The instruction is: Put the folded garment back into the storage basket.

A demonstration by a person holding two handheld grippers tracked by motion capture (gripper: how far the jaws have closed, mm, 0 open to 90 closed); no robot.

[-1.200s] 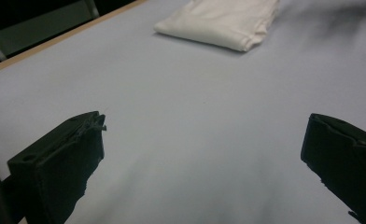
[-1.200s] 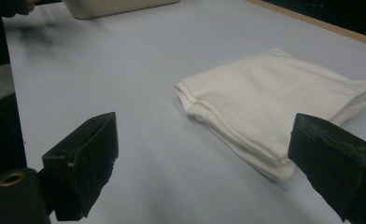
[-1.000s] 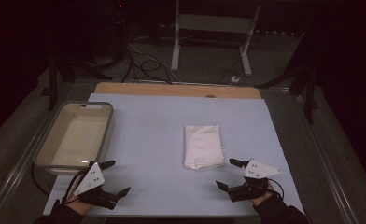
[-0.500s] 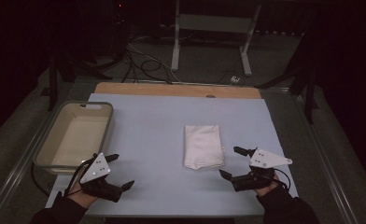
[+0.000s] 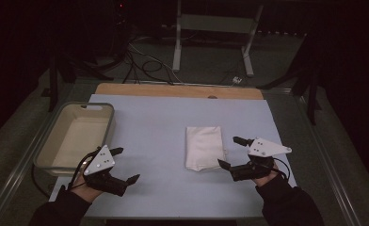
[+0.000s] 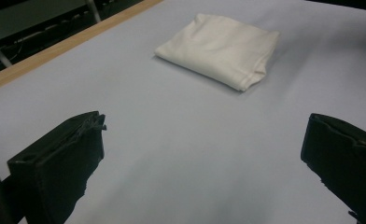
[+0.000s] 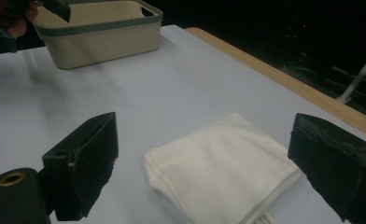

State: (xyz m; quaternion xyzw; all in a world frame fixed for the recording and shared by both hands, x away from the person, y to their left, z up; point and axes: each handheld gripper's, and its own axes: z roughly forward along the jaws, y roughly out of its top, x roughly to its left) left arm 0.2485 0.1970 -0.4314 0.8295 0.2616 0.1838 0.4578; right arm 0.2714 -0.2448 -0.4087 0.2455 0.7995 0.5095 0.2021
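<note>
A folded white cloth [image 5: 204, 147] lies flat on the pale blue table cover [image 5: 164, 122], right of centre. My right gripper [image 5: 232, 152] stands open just right of the cloth's near corner, its jaws pointing left toward it; in the right gripper view the cloth [image 7: 228, 170] lies between and just beyond the jaws. My left gripper [image 5: 124, 165] is open near the front left, next to the bin, with nothing between its fingers. In the left gripper view the cloth [image 6: 221, 49] lies farther off across bare cover.
A beige plastic bin [image 5: 77, 136] with a grey rim stands empty at the left edge, also seen as the bin [image 7: 99, 30] in the right gripper view. A wooden strip [image 5: 178, 91] borders the far side of the cover. Cables and a metal stand [image 5: 215, 28] lie on the floor beyond.
Both grippers have moved forward from the front edge. The right gripper has come up close to the cloth's right side. The cloth has not moved.
</note>
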